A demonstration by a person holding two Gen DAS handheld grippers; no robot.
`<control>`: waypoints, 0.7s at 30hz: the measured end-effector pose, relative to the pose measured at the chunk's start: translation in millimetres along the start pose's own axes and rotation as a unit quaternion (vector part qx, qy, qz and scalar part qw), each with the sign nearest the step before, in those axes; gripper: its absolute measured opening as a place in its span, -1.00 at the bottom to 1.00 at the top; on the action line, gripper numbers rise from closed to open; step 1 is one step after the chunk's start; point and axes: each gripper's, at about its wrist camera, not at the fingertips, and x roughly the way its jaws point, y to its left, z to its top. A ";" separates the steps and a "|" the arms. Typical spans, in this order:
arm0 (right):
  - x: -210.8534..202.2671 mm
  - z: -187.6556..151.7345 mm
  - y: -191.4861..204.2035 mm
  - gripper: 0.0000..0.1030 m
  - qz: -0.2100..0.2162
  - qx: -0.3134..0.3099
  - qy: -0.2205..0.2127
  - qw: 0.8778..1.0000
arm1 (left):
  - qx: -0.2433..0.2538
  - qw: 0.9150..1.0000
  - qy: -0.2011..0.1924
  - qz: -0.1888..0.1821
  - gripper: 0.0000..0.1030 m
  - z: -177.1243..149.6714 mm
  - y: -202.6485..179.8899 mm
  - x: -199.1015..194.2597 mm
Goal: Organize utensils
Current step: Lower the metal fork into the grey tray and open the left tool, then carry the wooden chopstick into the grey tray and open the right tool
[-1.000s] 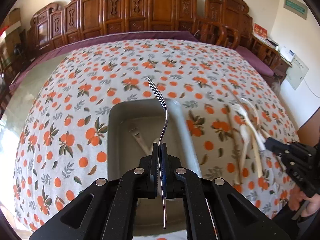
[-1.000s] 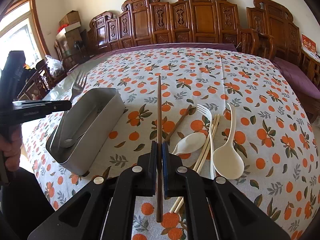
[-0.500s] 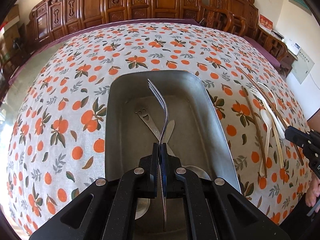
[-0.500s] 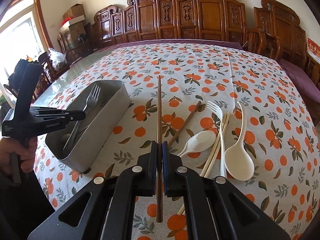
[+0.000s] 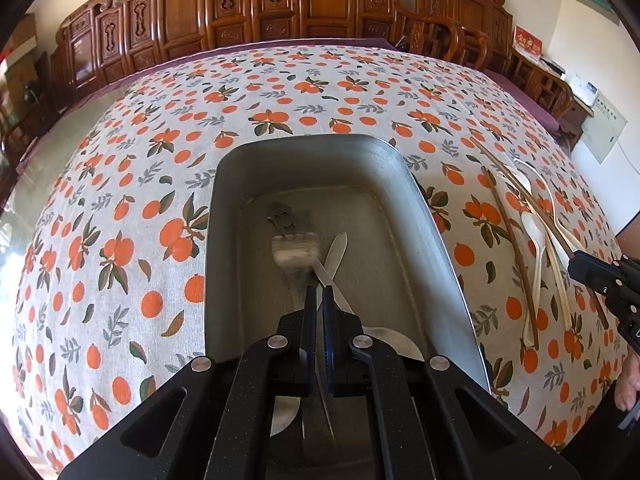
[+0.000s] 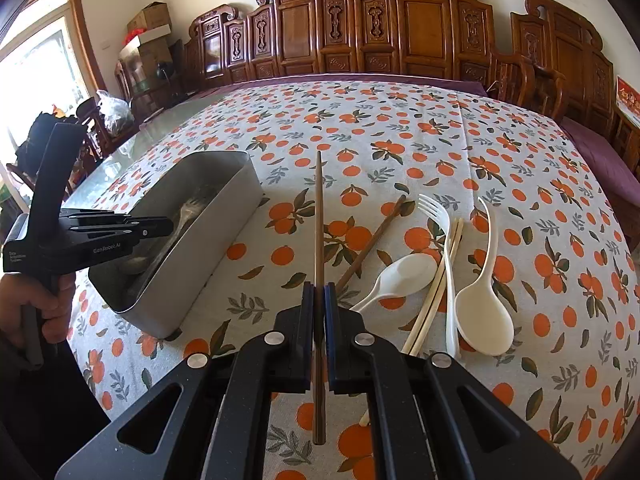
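1. The left gripper [image 5: 319, 304] has gone from carrying the metal fork [image 5: 298, 254] tines-up over the metal tray [image 5: 436, 248] to dipping into it. The fork's head, blurred as if in motion, now lies low near the tray floor beside a knife [image 5: 335, 250].
2. Its jaws stand slightly parted, with the fork's handle running loose through the narrow gap. I judge the fork has just been let go.
3. The right gripper [image 6: 319, 300] has barely shifted. Its jaws are pressed tight on a dark wooden chopstick [image 6: 318, 216], held above the bench and pointing away from the camera.
4. Left on the orange-print cloth [image 6: 400, 128] are the second dark chopstick [image 6: 372, 244], a white plastic fork [image 6: 442, 240], pale chopsticks [image 6: 434, 300] and two white spoons [image 6: 486, 312].
5. So the fork is probably done, and the held chopstick seems next for the tray.
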 end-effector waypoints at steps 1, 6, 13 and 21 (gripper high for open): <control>0.1 -0.1 0.3 -0.88 0.000 0.000 0.000 1.000 | -0.001 1.000 0.000 -0.001 -0.96 -0.3 0.5 -0.7; 0.0 -2.0 3.2 -0.88 0.005 0.005 0.003 1.000 | -0.005 1.000 -0.013 -0.003 -0.96 -2.9 3.4 -12.3; -7.5 -1.4 17.7 -0.88 0.019 0.013 -0.001 1.000 | -0.008 0.999 -0.037 -0.007 -0.96 -1.8 8.4 -30.1; -11.9 10.9 44.3 -0.88 0.041 0.017 -0.005 0.999 | -0.009 0.999 -0.051 -0.009 -0.94 -0.9 17.0 -40.5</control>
